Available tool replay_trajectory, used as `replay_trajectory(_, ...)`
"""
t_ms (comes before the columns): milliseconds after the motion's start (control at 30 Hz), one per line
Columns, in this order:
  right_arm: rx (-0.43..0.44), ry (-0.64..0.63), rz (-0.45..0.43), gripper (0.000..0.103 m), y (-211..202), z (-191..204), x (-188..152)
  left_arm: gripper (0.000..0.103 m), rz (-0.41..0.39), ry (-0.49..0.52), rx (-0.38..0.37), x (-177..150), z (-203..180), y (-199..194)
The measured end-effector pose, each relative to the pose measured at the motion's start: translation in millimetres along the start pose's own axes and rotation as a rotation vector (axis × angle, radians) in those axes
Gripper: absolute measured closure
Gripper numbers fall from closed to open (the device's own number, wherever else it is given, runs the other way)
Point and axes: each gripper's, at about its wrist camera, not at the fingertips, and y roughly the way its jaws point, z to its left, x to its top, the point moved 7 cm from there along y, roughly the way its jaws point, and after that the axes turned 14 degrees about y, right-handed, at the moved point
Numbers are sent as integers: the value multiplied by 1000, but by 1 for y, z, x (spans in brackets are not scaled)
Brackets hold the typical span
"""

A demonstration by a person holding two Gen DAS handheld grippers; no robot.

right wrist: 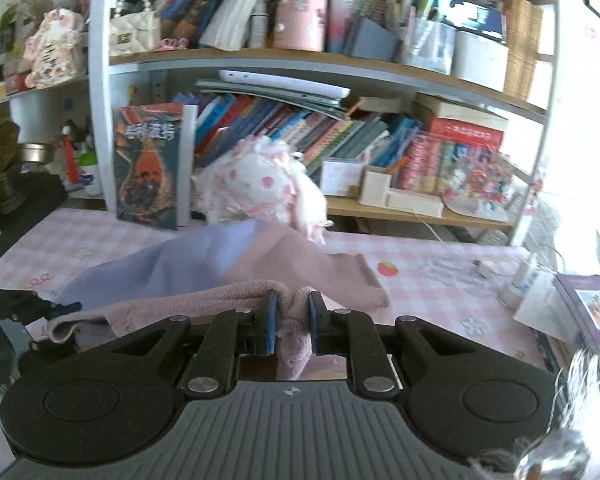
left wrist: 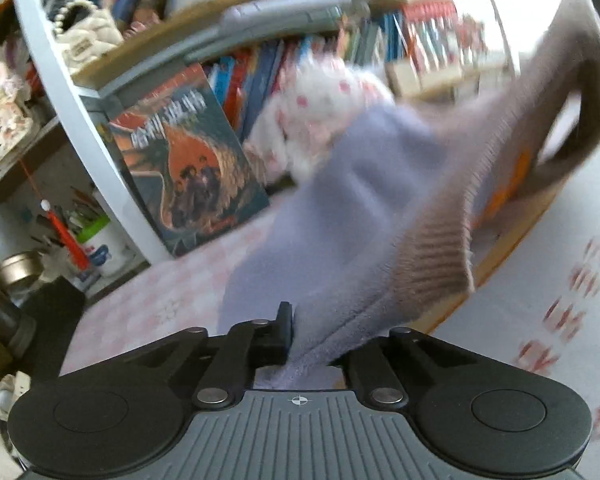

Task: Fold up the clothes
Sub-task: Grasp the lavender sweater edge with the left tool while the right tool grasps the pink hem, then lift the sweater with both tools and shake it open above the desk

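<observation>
A soft knit garment [left wrist: 340, 216], lavender with a dusty pink ribbed band, is lifted above the pink checked tablecloth [left wrist: 156, 300]. My left gripper [left wrist: 300, 332] is shut on its lavender edge. My right gripper [right wrist: 292, 316] is shut on its pink edge, and the garment [right wrist: 204, 264] drapes forward onto the tablecloth [right wrist: 420, 300]. The left gripper [right wrist: 24, 308] shows at the left edge of the right wrist view, holding the garment's other end. The left wrist view is blurred.
A white-framed bookshelf [right wrist: 100, 120] full of books stands behind the table. A white and pink plush toy [right wrist: 260, 184] and an upright book [right wrist: 148, 168] stand at its foot. Small bottles and a purple box [right wrist: 580, 304] sit at right; dark items [right wrist: 16, 200] at left.
</observation>
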Motion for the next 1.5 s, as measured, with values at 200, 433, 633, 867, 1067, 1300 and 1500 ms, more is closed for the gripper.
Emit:
replay_trajectory(200,-32,-17,-175,89,-52,-3,23,98,-293,-179,62,65,67,-92)
replay_trajectory(433,-6,-25,-583,89,-176,19,97,98,-707,-267,195,142,135,-213)
replay_trajectory(633,36,-72,-852,89,-246,39,143,98,-799,-275,161,170,158,-239)
replay_trajectory(867,17,-4,-417,90,-102,-1,118,98,-201,-168,-105,123,91,-62)
replay_trajectory(1067,-45,21,66,90,78,-55,25,90,150,-92,-165,66,22,58)
replay_trajectory(1300,-40,-1,206,90,172,-79,22,36,235,-189,-140,70,32,81)
replay_trajectory(1500,-54,8,293,90,223,-103,-3,28,170,-233,-123,65,28,30)
